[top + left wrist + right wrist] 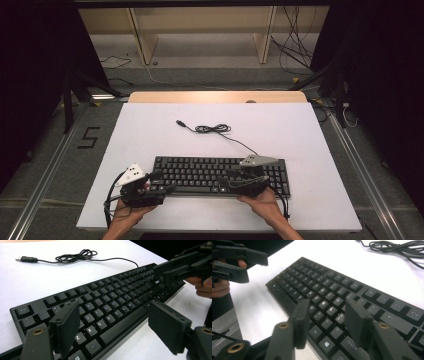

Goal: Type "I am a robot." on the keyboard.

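A black keyboard (220, 174) lies flat near the front of the white table top (150, 130). Its thin black cable (214, 129) runs back in a loose coil and ends in a USB plug (181, 122). My left gripper (167, 181) hovers at the keyboard's front left corner, open. In the left gripper view (116, 310) one jaw is over the keys (100, 312) and the other is past the front edge. My right gripper (224, 181) is open over the front right keys (329, 310), with nothing between its jaws (327, 305). Each gripper view shows the other gripper (172, 270) (255, 267) farther off.
The table's front edge lies just behind my hands (262, 202). Wooden shelving (205, 30) stands beyond the table's far edge, with loose cables (295, 50) on the floor. A taped figure 5 (89, 137) marks the floor at the left.
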Available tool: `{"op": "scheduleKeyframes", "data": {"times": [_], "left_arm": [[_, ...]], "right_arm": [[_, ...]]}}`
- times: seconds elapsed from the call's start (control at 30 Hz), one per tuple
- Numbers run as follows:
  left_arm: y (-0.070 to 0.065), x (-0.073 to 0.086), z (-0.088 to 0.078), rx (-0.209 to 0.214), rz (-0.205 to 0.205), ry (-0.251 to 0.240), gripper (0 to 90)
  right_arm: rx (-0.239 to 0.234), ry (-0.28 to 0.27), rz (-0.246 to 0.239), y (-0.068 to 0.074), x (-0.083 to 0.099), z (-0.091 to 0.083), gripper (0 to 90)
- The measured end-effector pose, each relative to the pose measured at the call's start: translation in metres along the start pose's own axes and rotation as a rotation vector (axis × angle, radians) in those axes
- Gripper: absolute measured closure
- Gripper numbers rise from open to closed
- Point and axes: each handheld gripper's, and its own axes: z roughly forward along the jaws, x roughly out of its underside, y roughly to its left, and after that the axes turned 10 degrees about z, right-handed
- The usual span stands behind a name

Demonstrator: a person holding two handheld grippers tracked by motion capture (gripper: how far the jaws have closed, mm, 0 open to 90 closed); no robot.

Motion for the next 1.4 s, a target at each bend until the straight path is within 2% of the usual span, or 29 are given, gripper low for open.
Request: {"op": "scheduleKeyframes", "data": {"times": [0.3, 0.9, 1.17, 1.4], "left_arm": [[0.0, 0.0, 0.0, 0.005, 0.001, 0.002, 24.8], [-0.001, -0.001, -0.001, 0.016, -0.004, 0.001, 24.1], [-0.003, -0.002, -0.001, 0.023, 0.001, 0.002, 24.0], [-0.005, 0.0, -0.004, 0.029, -0.004, -0.004, 23.7]], "right_arm": [[-0.001, -0.03, 0.002, 0.0, 0.002, -0.013, 42.7], [0.027, -0.116, -0.035, -0.007, 0.021, -0.051, 37.0], [0.05, -0.152, -0.023, -0.015, 0.031, -0.071, 35.2], [0.07, -0.173, -0.014, -0.021, 0.038, -0.081, 32.8]]}}
